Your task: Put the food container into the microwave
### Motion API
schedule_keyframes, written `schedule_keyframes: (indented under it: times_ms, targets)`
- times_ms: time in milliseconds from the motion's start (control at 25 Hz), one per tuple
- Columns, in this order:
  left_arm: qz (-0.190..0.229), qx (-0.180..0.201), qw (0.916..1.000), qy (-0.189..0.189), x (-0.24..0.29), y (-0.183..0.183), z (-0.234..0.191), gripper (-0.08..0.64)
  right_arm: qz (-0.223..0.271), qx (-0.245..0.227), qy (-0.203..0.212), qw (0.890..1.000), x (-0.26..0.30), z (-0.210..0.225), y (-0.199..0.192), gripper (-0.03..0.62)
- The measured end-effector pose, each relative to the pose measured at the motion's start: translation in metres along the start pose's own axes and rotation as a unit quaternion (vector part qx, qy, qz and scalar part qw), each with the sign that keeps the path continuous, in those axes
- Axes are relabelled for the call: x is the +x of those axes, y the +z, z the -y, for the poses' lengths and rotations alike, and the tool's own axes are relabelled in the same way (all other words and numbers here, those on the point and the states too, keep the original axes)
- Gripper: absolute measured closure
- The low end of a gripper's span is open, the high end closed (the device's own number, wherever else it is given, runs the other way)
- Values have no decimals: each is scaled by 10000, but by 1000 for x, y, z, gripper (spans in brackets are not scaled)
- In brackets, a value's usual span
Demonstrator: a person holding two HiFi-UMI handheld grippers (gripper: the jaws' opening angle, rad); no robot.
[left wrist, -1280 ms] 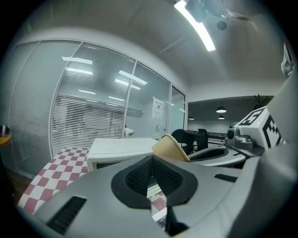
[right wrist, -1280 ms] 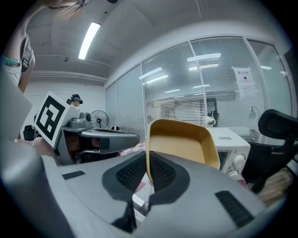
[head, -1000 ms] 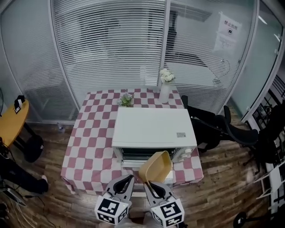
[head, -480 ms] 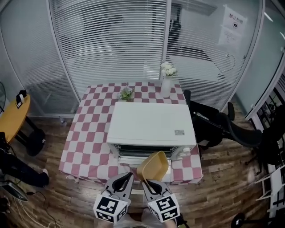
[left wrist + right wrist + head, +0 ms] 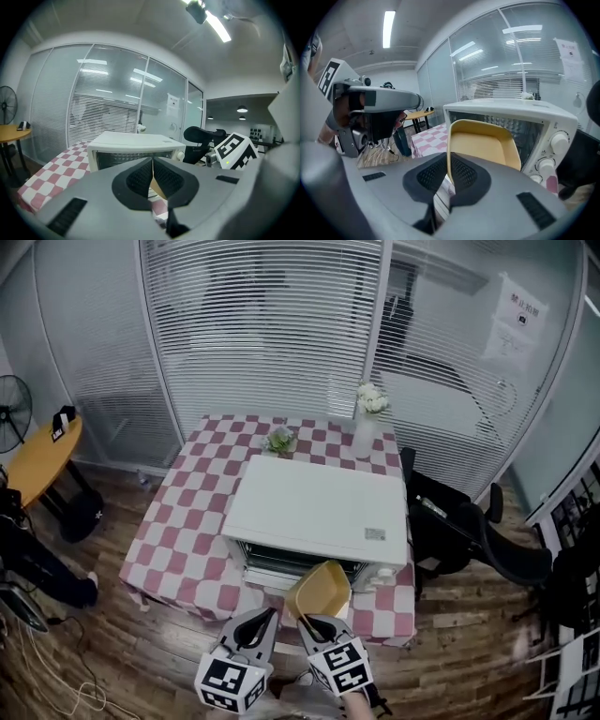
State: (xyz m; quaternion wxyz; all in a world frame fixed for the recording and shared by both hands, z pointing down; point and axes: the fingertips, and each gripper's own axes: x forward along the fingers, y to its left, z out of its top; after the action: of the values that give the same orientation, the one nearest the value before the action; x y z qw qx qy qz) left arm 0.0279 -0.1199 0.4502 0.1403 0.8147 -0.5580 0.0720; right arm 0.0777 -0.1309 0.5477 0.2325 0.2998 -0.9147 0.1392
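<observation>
So the right gripper pinches the rim of the container over the table front edge, facing the microwave; left gripper closed, empty.

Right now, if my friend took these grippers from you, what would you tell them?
Left gripper: jaws together, holding nothing.
Right gripper: jaws clamped on the rim of the yellow food container, which is tilted up on its edge.
The container hangs just in front of the microwave, which stands on the checkered table.
Done: container gripped and at the microwave's front.
Left: set it inside. I cannot tell if the door is open, so check first.
</observation>
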Motion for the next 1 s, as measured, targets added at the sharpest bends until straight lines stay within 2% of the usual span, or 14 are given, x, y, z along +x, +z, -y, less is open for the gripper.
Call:
schedule_keyframes:
  times_ms: [200, 400, 840, 1000]
  targets:
    - [-14, -87, 9998, 158, 0, -4, -2, 546, -123, -84, 36, 9999, 7, 12, -4, 583]
    - [12, -79, 9999, 142, 5, 2, -19, 546, -209, -52, -45, 9998, 22, 17, -1, 583]
    - [-22, 244, 9980, -580, 44, 33, -63, 546, -337, 221, -624, 9972, 63, 35, 19, 582]
    - [-32, 238, 9966, -790, 52, 35, -73, 546, -404, 224, -862, 9952, 75, 42, 22, 581]
